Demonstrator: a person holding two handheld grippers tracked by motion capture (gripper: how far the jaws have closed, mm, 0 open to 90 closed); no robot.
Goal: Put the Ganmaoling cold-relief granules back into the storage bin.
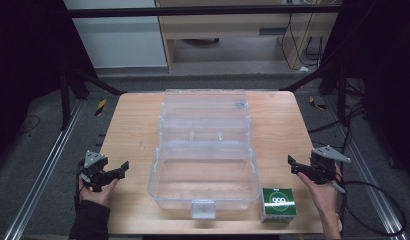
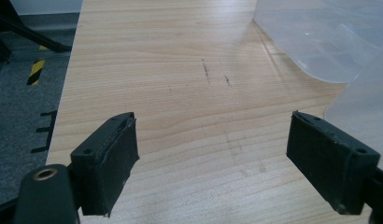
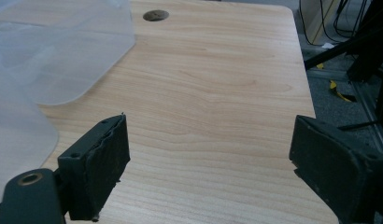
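Clear plastic catches the eye first: an open organiser box [image 1: 203, 172] sits in the middle of the wooden table [image 1: 135, 130], its lid [image 1: 204, 107] thrown back toward the far edge and its white latch [image 1: 203, 208] facing the person. Nothing can be made out lying inside the box, though its walls are see-through and hard to read. Just beside its right front corner, near the table's front edge, stands a small green carton [image 1: 278, 204] with a white ring printed on top. The left gripper [image 1: 124, 166] hangs off the box's left side over bare wood, its jaws spread wide with nothing between them, as its own view confirms. The right gripper [image 1: 292, 162] waits on the opposite side, a little beyond the carton and apart from it, its jaws also standing apart and empty in its own view. To my eye this is the very start of the work, both hands parked and nothing yet picked up. The likely next move is for the right gripper to drop back and down to the carton, straddle its sides squarely, close, and lift it over the box's near wall; the left could steady the box, since light plastic like that may skid.
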